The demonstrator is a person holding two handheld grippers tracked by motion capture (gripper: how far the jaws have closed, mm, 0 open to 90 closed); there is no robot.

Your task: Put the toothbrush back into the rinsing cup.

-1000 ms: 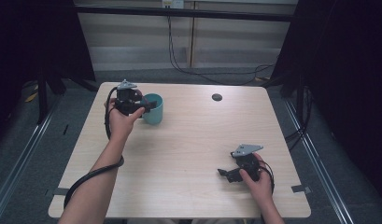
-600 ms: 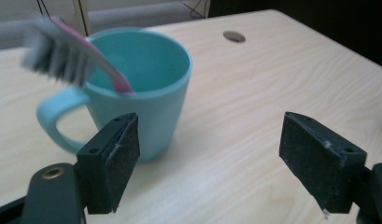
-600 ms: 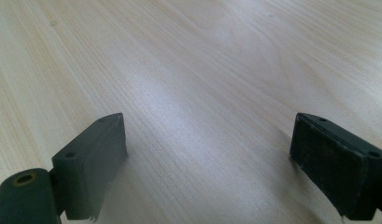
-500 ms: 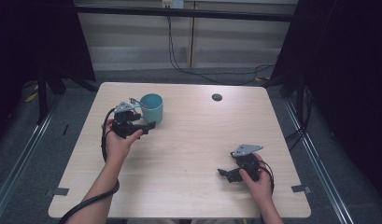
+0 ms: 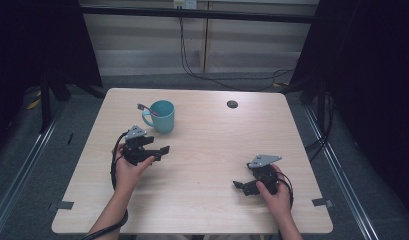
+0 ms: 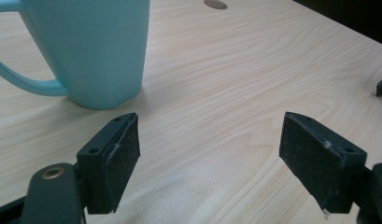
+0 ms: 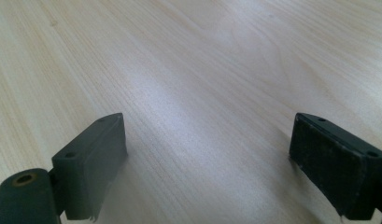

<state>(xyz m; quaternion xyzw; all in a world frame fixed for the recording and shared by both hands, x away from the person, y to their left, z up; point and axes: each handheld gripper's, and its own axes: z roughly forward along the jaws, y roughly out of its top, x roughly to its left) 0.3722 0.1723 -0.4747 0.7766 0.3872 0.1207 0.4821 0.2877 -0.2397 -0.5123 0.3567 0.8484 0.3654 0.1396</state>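
Nearest the person, the right hand-held gripper (image 5: 242, 186) rests low on the wooden table (image 5: 217, 210), its jaws spread wide with nothing between them. Farther in, the left hand-held gripper (image 5: 159, 151) hovers with jaws wide apart and empty, just short of the teal mug (image 5: 161, 116). The mug stands upright with a utensil handle (image 5: 144, 107) sticking out. Beyond lies a dark round grommet (image 5: 232, 104).

Teal mug (image 5: 162, 116); pale wood-grain table (image 5: 207, 150); black claws; spoon (image 5: 144, 107) perhaps grey.
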